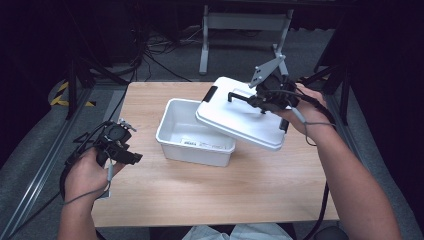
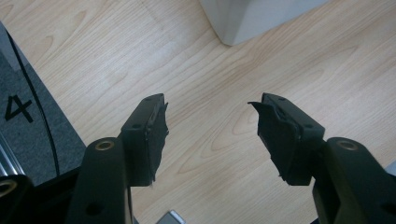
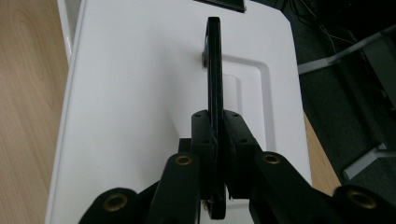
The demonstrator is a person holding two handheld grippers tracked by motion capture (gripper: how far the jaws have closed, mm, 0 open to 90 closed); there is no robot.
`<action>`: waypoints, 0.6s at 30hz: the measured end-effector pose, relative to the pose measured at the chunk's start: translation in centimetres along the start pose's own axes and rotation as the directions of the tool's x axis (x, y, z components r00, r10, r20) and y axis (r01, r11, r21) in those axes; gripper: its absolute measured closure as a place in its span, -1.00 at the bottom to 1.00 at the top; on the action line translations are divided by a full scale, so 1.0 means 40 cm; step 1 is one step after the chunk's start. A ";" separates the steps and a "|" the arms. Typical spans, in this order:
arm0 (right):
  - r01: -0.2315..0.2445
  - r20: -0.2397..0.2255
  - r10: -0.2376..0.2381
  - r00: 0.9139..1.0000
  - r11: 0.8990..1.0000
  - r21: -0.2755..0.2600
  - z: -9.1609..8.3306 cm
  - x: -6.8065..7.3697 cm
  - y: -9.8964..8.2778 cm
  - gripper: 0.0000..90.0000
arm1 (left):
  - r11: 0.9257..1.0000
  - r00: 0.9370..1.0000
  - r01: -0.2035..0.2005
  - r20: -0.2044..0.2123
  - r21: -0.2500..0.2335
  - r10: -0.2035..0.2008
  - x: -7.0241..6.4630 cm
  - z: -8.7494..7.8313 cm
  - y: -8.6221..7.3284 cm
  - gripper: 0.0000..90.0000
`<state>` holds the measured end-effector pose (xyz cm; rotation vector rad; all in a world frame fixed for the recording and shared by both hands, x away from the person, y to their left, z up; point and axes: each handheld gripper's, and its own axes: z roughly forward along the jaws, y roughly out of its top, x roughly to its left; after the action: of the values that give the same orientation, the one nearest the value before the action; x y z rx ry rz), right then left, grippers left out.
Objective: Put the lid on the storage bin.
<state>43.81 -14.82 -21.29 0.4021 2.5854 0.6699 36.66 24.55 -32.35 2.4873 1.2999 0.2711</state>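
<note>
Above the bin (image 1: 195,140), right claw (image 3: 215,140) pinches lid handle (image 3: 214,70)

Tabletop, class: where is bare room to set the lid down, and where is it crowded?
Free: the near strip of the table in front of the white bin, and the left side, where the open left tongs hover. Crowded: the middle and right, under the lid held by the right tongs.

Overhead forward; tool cameras close (downward).
</note>
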 end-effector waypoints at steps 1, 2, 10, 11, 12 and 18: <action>0.006 -0.001 -0.006 1.000 1.000 -0.002 0.003 0.001 0.005 0.87 | 1.000 1.000 0.006 0.001 0.000 -0.006 0.002 -0.001 -0.001 -0.06; 0.014 -0.009 -0.014 1.000 1.000 -0.003 0.009 0.003 0.014 0.87 | 1.000 1.000 0.004 0.001 -0.004 -0.004 0.006 -0.002 -0.003 -0.06; 0.051 -0.028 -0.051 0.998 0.999 -0.015 0.047 0.015 0.066 0.87 | 1.000 1.000 0.025 -0.001 -0.011 -0.025 0.016 -0.011 -0.021 -0.05; 0.051 -0.028 -0.051 0.998 0.999 -0.015 0.047 0.015 0.066 0.87 | 1.000 1.000 0.025 -0.001 -0.011 -0.025 0.016 -0.011 -0.021 -0.05; 0.054 -0.033 -0.055 0.998 0.998 -0.020 0.052 0.015 0.073 0.87 | 1.000 1.000 0.030 -0.002 -0.011 -0.030 0.016 -0.012 -0.024 -0.05; 0.082 -0.057 -0.085 0.995 0.995 -0.051 0.090 0.034 0.111 0.87 | 0.999 0.999 0.039 -0.005 -0.016 -0.039 0.013 -0.023 -0.045 -0.05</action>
<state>45.10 -9.16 -22.30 0.2608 2.6197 0.7231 35.31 26.10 -32.14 2.4472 1.3419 0.2780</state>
